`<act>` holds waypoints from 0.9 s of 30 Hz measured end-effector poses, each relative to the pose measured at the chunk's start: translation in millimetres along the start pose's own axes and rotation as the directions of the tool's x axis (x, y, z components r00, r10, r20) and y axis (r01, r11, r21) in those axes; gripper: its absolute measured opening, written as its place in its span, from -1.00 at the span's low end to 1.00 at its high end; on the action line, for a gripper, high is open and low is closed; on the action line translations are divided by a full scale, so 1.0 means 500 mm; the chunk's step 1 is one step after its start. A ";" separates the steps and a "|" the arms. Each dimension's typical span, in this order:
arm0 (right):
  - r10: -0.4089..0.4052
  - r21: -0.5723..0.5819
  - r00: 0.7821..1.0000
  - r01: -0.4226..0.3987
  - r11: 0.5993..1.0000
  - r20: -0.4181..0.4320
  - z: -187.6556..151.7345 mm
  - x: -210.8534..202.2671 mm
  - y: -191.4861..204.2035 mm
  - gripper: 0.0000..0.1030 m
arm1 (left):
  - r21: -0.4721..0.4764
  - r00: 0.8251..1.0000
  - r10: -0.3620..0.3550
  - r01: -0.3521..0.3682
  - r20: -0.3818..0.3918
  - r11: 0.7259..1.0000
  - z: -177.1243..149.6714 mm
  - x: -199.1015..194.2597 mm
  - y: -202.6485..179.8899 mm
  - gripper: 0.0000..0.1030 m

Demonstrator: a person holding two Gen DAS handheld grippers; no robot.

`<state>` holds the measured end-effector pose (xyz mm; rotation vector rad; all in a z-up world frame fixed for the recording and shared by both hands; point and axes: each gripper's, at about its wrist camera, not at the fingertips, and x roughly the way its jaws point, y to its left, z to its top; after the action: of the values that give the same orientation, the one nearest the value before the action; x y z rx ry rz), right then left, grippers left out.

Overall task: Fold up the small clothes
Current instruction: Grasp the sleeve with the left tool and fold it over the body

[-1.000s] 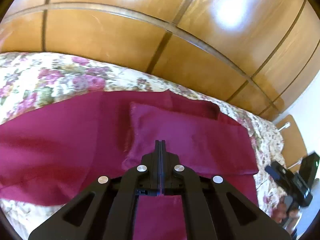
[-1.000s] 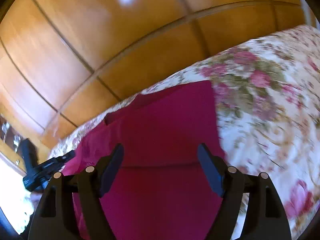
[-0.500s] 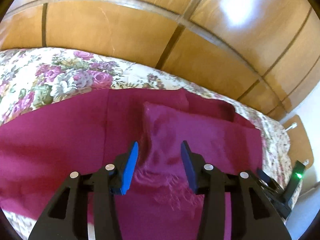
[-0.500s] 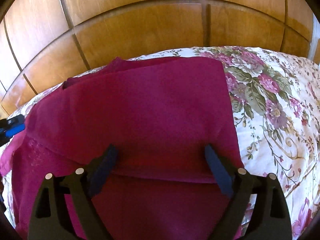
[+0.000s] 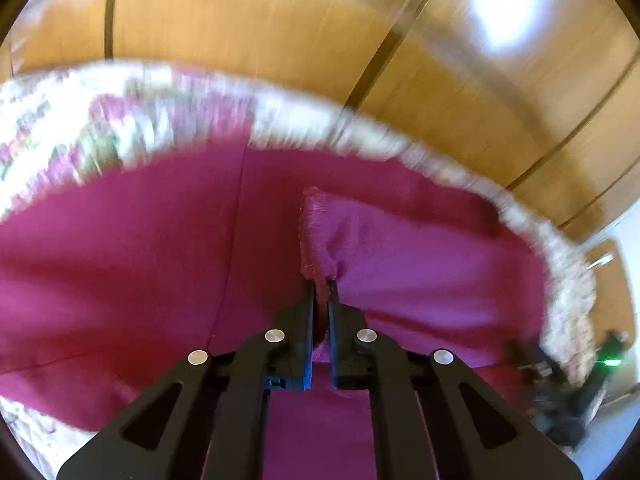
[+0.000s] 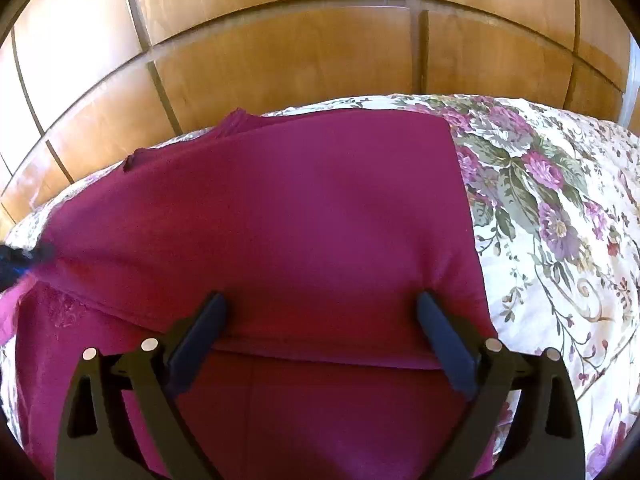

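On floral bedspread (image 6: 560, 216), maroon garment (image 6: 304, 208) spread sideways; left claw (image 5: 321, 284) pinching its fold, right claw (image 6: 320, 300) spread.

- Wardrobe (image 6: 280, 80): glossy wooden panels divided by darker grooves, directly behind the bed.
- Bedspread (image 6: 560, 220): cream, with purple flowers and green leaves.
- Light: bright patches reflected on the upper panels.

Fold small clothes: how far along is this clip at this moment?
Partway. The red garment lies on the floral bedspread with a layer already folded over. The left gripper pinches a folded edge; the right gripper hovers open. Finishing folds remain.
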<state>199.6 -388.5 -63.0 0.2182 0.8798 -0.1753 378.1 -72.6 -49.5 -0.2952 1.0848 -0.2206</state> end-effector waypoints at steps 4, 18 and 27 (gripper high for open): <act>-0.008 -0.007 1.000 0.008 1.000 -0.002 0.000 0.003 0.003 0.91 | 0.012 0.998 0.043 -0.043 0.044 0.999 -0.004 -0.006 -0.016 -0.84; -0.030 -0.017 1.000 0.030 0.999 0.004 0.000 0.006 0.009 0.92 | -0.293 0.969 0.133 -0.069 0.207 0.954 -0.198 -0.285 0.248 -0.65; -0.051 -0.028 0.999 0.051 0.998 0.011 0.000 0.001 0.012 0.92 | -0.672 0.917 0.314 -0.073 0.245 0.737 -0.310 -0.447 0.566 -0.65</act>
<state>201.4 -382.7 -62.5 0.1684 0.8779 -0.2110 147.8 244.6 -27.1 -0.8159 0.7977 0.4160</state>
